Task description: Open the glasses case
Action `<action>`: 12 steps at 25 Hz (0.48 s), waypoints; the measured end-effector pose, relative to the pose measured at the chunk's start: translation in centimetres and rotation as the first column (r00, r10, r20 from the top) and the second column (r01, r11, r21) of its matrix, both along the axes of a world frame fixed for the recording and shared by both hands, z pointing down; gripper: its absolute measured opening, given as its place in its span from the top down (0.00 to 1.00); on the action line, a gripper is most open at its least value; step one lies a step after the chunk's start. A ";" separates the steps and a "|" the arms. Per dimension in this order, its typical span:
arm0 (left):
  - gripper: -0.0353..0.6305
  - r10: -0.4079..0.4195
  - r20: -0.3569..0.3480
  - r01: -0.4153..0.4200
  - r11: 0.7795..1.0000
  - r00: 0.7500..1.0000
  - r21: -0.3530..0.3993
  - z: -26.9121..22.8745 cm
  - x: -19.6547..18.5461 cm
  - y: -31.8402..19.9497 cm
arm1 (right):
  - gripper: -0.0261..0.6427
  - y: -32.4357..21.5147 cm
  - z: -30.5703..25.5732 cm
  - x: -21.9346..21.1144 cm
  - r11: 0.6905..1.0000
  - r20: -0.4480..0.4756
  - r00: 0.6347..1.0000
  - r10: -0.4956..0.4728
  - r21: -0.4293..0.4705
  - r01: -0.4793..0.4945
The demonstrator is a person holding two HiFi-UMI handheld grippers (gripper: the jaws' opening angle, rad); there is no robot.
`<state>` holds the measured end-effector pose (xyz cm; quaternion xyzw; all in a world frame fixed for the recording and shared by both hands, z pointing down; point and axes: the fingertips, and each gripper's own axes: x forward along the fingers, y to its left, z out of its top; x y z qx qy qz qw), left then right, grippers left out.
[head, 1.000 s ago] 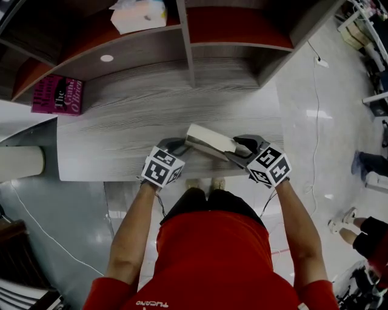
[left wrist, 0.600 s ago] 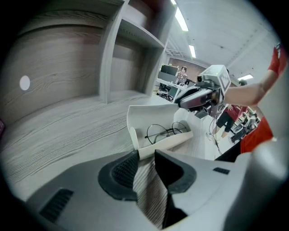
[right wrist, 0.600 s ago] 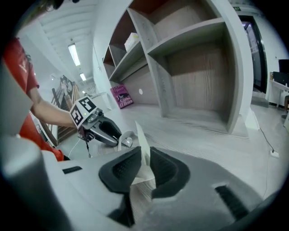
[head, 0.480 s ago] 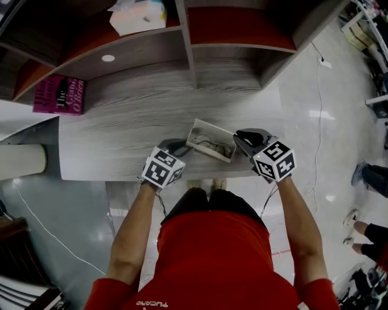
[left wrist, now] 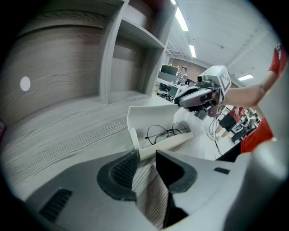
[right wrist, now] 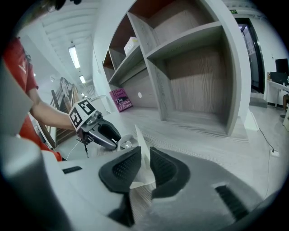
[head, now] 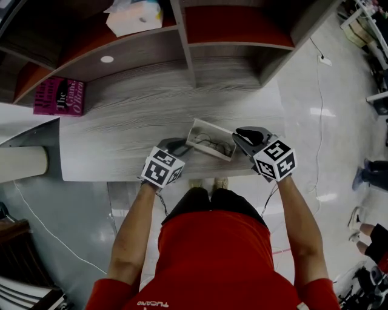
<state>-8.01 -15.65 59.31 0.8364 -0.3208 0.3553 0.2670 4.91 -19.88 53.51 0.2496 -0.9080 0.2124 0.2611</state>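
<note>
The white glasses case (head: 211,140) lies open near the front edge of the grey wood table (head: 121,133), and thin dark-rimmed glasses (left wrist: 167,131) rest inside it. My left gripper (head: 182,145) is at the case's left end. Its jaws are opening, and only the case's near corner (left wrist: 141,152) sits between the fingertips, with a gap showing. My right gripper (head: 242,138) is at the right end, shut on the thin white lid (right wrist: 141,143), which stands upright between its pads. In the left gripper view the right gripper (left wrist: 198,97) hangs beyond the case.
Shelf compartments (head: 185,48) rise at the back of the table. A tissue box (head: 134,15) sits on the upper shelf and a pink book (head: 59,97) at the far left. A pale round post (head: 21,164) stands left of the table, and people stand on the floor at right.
A second ago the lid was half raised over the case with the right gripper at it. Now the case lies open, the glasses show, and the right gripper has shifted slightly right and closed.
</note>
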 end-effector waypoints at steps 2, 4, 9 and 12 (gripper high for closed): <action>0.75 0.000 -0.004 0.000 1.000 1.000 0.003 -0.2 0.0 0.0 | 0.86 0.0 -0.3 0.0 1.000 0.008 1.000 -0.001 0.008 0.001; 0.75 0.001 -0.006 -0.001 1.000 1.000 0.009 -0.5 0.1 0.0 | 0.85 0.0 -0.8 0.0 1.000 0.019 1.000 0.000 0.014 0.000; 0.75 -0.008 -0.018 0.009 0.999 1.000 0.042 -2.1 -0.2 -0.4 | 0.84 -0.3 -2.5 -0.1 1.000 0.086 0.996 0.010 0.021 -0.012; 0.75 -0.031 -0.047 0.035 0.996 0.998 0.083 -4.0 -0.4 -1.1 | 0.84 -0.7 -3.9 -0.1 0.999 0.135 0.990 0.032 0.033 -0.037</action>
